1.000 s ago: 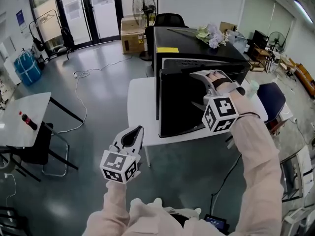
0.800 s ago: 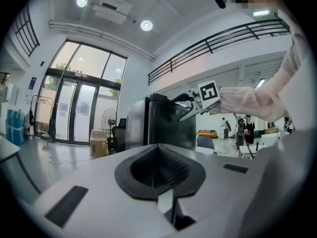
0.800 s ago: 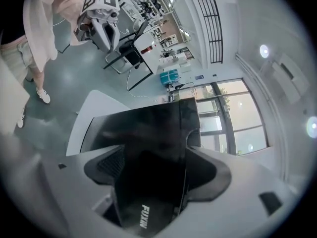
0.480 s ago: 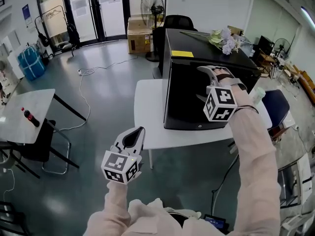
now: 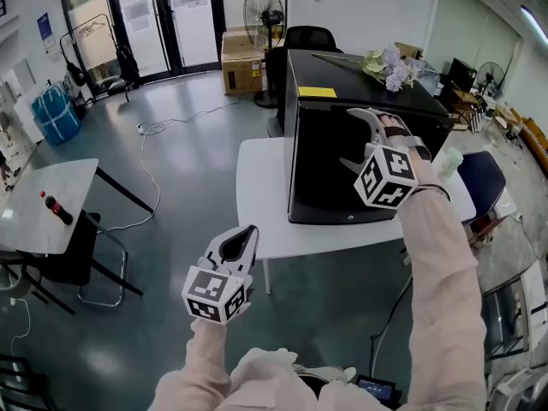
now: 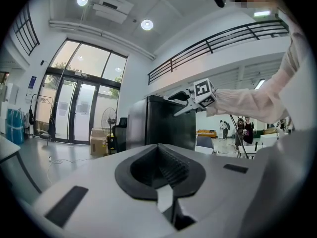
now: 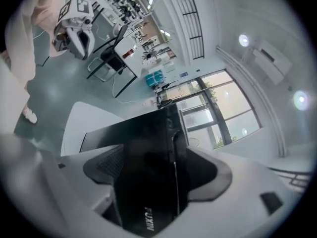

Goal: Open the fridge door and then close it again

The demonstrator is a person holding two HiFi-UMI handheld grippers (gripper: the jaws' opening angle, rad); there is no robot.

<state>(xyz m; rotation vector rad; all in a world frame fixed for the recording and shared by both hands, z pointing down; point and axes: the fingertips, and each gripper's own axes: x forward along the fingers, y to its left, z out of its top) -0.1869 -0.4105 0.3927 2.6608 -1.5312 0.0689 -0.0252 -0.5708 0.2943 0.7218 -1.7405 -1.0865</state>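
Observation:
A black fridge (image 5: 325, 169) stands on a white table (image 5: 257, 204), and its door looks flat and closed. My right gripper (image 5: 345, 139) is up against the top of the door front, open, with one finger (image 5: 364, 118) near the upper edge and the other lower down. In the right gripper view the fridge (image 7: 143, 148) fills the gap between the spread jaws of that gripper (image 7: 148, 172). My left gripper (image 5: 249, 229) hangs low in front of the table, shut and empty. From the left gripper (image 6: 161, 167) view I see the fridge (image 6: 158, 123) and the right gripper (image 6: 174, 104).
Pale flowers (image 5: 385, 62) lie on the fridge top. A second table with a dark bottle (image 5: 53, 208) and a chair stands at the left. A fan (image 5: 261, 11), a cardboard box (image 5: 241, 58) and a floor cable (image 5: 141, 169) are behind; a blue chair (image 5: 475, 174) sits at the right.
The fridge door stood ajar a second ago and has swung shut with my right gripper against it. The left gripper has barely moved.

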